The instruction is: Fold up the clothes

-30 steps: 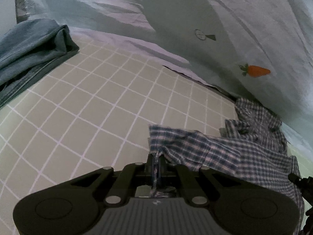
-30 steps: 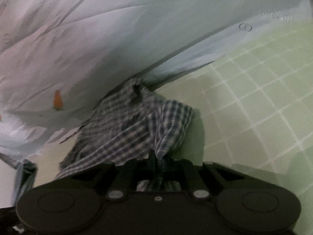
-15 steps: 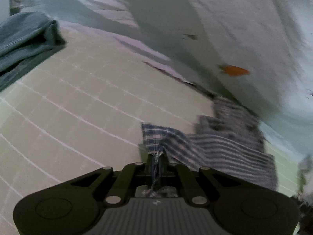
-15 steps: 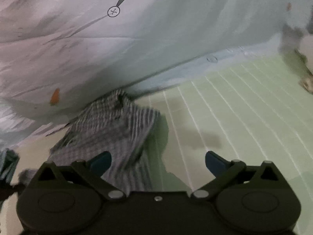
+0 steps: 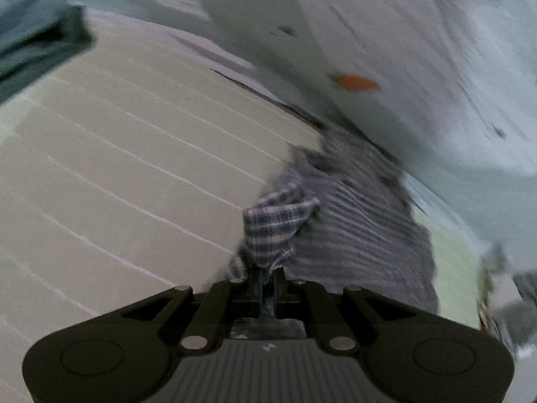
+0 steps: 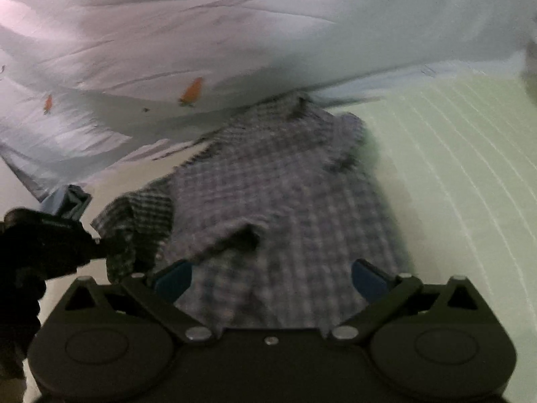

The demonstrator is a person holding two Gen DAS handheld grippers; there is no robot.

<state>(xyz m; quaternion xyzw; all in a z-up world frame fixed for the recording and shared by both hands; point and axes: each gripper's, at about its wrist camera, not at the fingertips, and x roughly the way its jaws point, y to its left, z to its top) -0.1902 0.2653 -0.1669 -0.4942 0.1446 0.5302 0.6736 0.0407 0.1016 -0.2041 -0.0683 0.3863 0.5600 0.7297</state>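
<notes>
A blue-and-white plaid shirt [image 5: 352, 221] lies crumpled on the pale gridded bed sheet [image 5: 134, 168], its far end under the quilt's edge. My left gripper [image 5: 266, 277] has a lifted corner of the shirt pinched in its narrow gap, and its jaws are opening. In the right wrist view that left gripper [image 6: 104, 245] shows at the left with the plaid corner hanging from it. My right gripper [image 6: 271, 280] stands open above the plaid shirt [image 6: 285, 184], blue pads [image 6: 173, 280] wide apart and nothing gripped. Both views are motion-blurred.
A pale quilt [image 5: 402, 50] printed with orange carrots rises behind the shirt and covers its far edge; the same quilt [image 6: 235, 33] fills the top of the right wrist view. A blue denim garment [image 5: 33, 43] lies at the far left. Gridded sheet [image 6: 453, 168] spreads to the right.
My right gripper let go of the shirt, opened wide and swung over its middle. My left gripper carried its pinched corner up and toward the rest of the shirt.
</notes>
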